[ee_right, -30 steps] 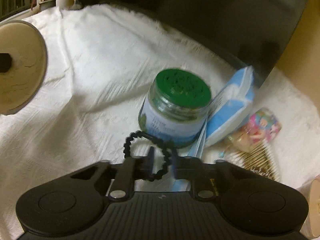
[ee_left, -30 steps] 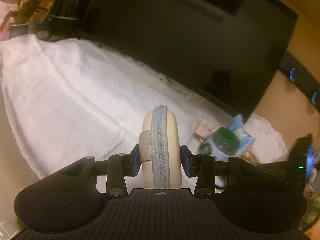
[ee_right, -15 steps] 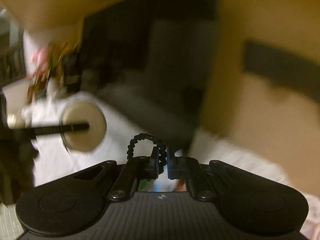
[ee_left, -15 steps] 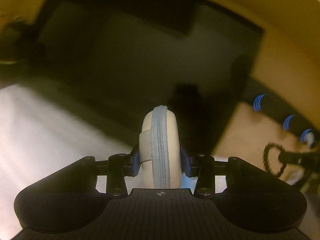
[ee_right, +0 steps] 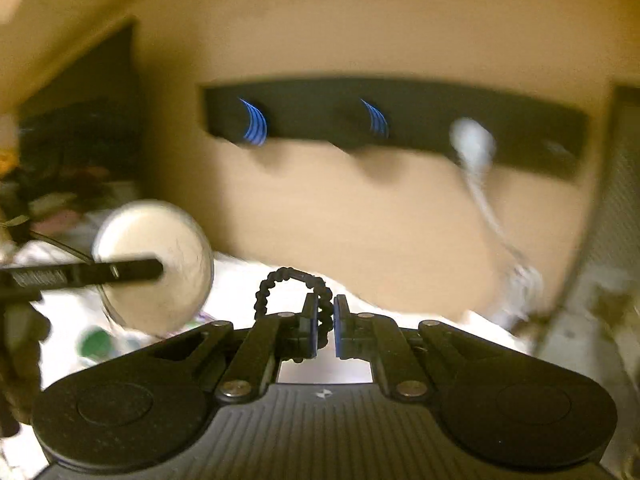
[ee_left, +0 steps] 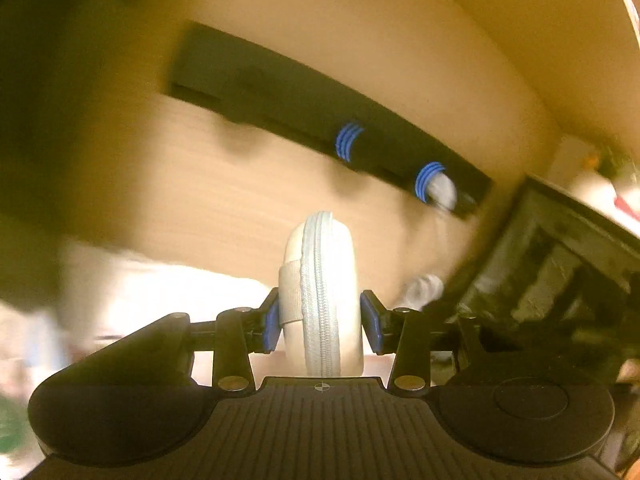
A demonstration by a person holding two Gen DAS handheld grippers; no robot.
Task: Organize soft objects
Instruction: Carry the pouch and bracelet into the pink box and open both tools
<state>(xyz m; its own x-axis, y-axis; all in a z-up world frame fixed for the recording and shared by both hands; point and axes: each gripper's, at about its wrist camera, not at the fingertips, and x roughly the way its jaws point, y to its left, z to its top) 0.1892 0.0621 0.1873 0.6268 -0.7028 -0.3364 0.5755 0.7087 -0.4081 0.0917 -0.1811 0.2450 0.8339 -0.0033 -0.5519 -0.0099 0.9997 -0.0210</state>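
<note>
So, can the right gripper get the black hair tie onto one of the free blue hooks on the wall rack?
Probably yes: the right gripper faces the wall rack, and nothing stands before the two free blue hooks.

— Where does the round zip pouch [ee_left: 322, 296] sit?

— Upright, edge-on, between the fingers of the left tongs [ee_left: 321, 322]. The wall rack [ee_left: 320, 128] hangs ahead and above, with a pale item [ee_left: 442, 192] on a peg near its right end.

— And the beaded loop [ee_right: 294, 294]?

— Pinched in the right tongs [ee_right: 327, 330], rising to their left. The pouch is farther left, the rack behind.
</note>
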